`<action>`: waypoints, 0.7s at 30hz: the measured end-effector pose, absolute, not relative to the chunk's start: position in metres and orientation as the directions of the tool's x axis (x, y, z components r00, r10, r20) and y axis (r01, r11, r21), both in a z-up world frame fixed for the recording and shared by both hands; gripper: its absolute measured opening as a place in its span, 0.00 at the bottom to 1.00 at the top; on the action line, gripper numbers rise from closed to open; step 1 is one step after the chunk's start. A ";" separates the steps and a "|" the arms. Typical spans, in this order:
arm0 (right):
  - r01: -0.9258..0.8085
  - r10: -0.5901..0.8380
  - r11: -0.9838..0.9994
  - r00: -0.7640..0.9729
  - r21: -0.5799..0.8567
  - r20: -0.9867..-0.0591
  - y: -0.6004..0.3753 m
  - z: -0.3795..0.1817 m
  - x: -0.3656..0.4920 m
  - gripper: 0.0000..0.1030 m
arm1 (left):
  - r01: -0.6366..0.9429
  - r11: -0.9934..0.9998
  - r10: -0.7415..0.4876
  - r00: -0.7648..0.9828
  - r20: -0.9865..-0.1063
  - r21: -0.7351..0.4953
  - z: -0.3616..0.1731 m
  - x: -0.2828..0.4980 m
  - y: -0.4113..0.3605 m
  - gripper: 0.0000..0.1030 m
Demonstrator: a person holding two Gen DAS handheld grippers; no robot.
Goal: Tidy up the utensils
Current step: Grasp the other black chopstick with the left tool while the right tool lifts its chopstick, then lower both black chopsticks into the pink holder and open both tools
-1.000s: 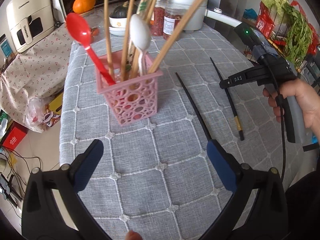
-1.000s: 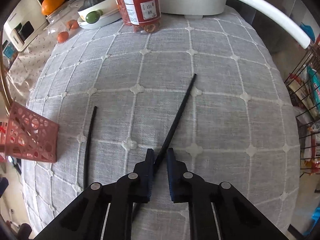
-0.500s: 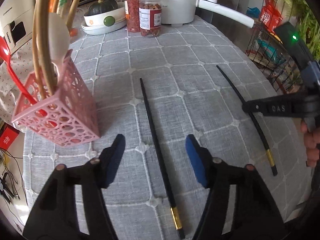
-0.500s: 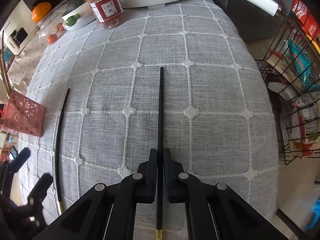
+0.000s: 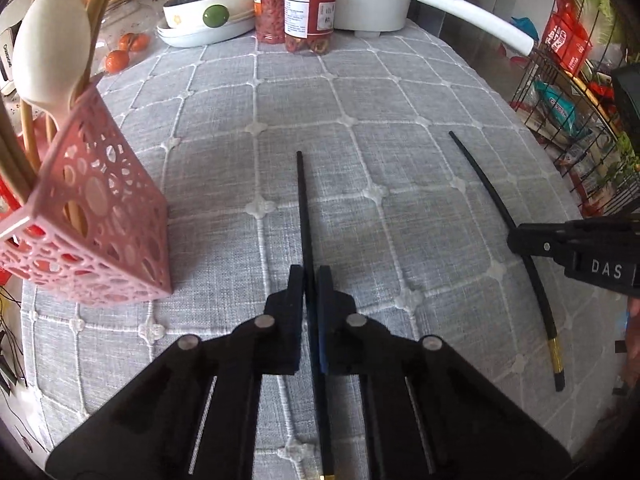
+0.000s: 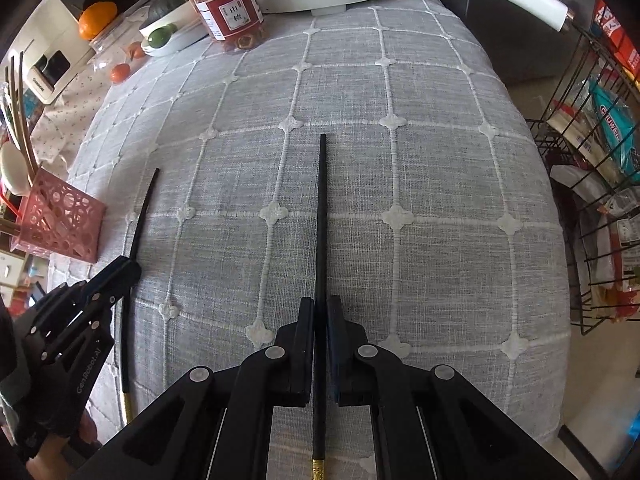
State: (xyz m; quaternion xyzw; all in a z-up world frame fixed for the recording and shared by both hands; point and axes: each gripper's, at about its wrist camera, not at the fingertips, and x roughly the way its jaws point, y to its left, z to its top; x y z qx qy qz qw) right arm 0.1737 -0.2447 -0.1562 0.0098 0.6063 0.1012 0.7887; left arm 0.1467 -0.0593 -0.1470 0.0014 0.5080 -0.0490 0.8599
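Chopsticks, black with a gold band near the thick end, number two, both lying on the grey quilted worktop (image 5: 400,128) well apart from each other. The left tool (image 5: 311,276) is clenched on the left chopstick (image 5: 303,196); the right tool (image 6: 321,308) is clenched on the right chopstick (image 6: 321,208). Each grip sits toward the thick, banded end, with the thin tip pointing away.

Handling, as a judgement: each stick is light, stiff and smooth, so it is likely to swivel or slip between the pads if tilted quickly. A hold nearer mid-length would reduce swing.

The pink holder (image 5: 100,232) stands at the left of the worktop and already carries one white spoon (image 5: 52,52), at least one red utensil and several wooden chopsticks; their exact count cannot be told.
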 end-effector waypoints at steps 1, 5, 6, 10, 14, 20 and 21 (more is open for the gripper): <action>-0.151 0.160 0.981 0.249 0.124 -0.955 -0.243 -0.156 0.173 0.06 | 0.098 0.994 -0.097 0.476 -0.874 -0.057 -0.145 0.143 -0.060 0.07; -0.176 0.164 0.977 0.260 0.120 -0.951 -0.235 -0.150 0.166 0.06 | 0.160 0.982 -0.168 0.487 -0.857 -0.101 -0.128 0.121 -0.061 0.06; -0.183 0.164 0.976 0.273 0.116 -0.948 -0.233 -0.145 0.163 0.06 | 0.177 0.978 -0.187 0.494 -0.849 -0.112 -0.122 0.114 -0.061 0.06; -0.172 0.194 0.975 0.349 0.141 -0.917 -0.233 -0.114 0.146 0.06 | 0.250 0.956 -0.265 0.525 -0.809 -0.151 -0.094 0.084 -0.059 0.06; -0.172 0.222 0.972 0.422 0.162 -0.879 -0.228 -0.084 0.126 0.06 | 0.301 0.937 -0.325 0.573 -0.753 -0.175 -0.064 0.057 -0.048 0.06; -0.187 0.235 0.969 0.518 0.159 -0.822 -0.214 -0.050 0.098 0.06 | 0.315 0.923 -0.380 0.659 -0.650 -0.220 -0.022 0.026 -0.019 0.06; -0.189 0.252 0.966 0.534 0.176 -0.807 -0.213 -0.043 0.094 0.06 | 0.313 0.921 -0.386 0.673 -0.630 -0.230 -0.015 0.023 -0.014 0.06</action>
